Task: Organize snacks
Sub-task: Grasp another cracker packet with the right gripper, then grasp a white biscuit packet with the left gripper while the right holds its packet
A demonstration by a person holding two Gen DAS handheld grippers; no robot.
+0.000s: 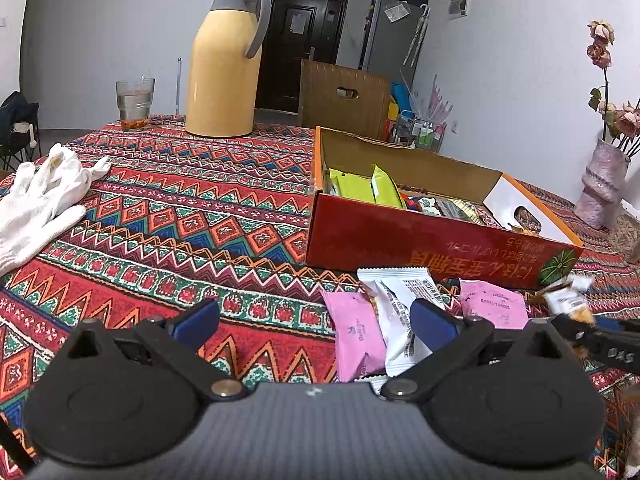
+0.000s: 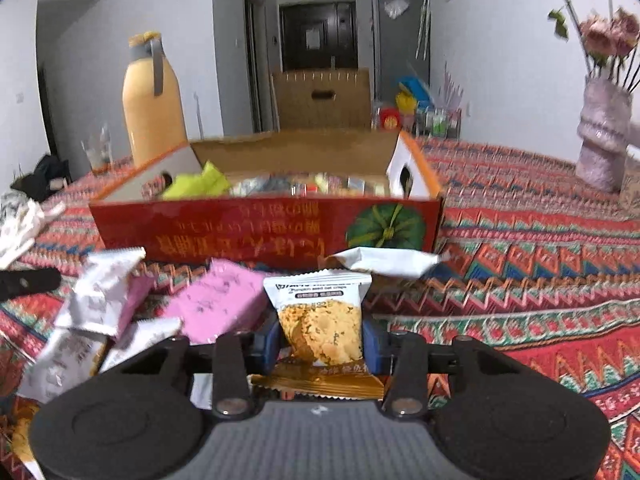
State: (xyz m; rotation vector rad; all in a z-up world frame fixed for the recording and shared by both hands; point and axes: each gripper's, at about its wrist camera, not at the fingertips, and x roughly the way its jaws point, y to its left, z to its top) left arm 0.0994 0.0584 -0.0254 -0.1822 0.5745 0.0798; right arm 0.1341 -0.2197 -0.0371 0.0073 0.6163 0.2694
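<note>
An open red cardboard box [image 1: 420, 240] [image 2: 260, 232] stands on the patterned tablecloth with green and mixed snack packets inside. In front of it lie loose packets: pink ones [image 1: 356, 336] [image 2: 220, 304] and white ones [image 1: 400, 312] [image 2: 100, 296]. My right gripper [image 2: 322, 340] is shut on a white-and-orange oat crisp packet [image 2: 320, 316], its blue pads pressing both sides; the same packet [image 1: 568, 300] shows at the right edge of the left wrist view. My left gripper [image 1: 316, 316] is open low over the cloth, with a pink packet lying between its fingers, untouched.
A yellow thermos jug [image 1: 224, 72] [image 2: 154, 108] and a glass of water [image 1: 135, 100] stand at the table's far left. White gloves [image 1: 44, 196] lie at the left. A pink vase [image 1: 600, 184] [image 2: 600, 140] with flowers stands at the right. A brown carton [image 1: 344, 96] sits behind the table.
</note>
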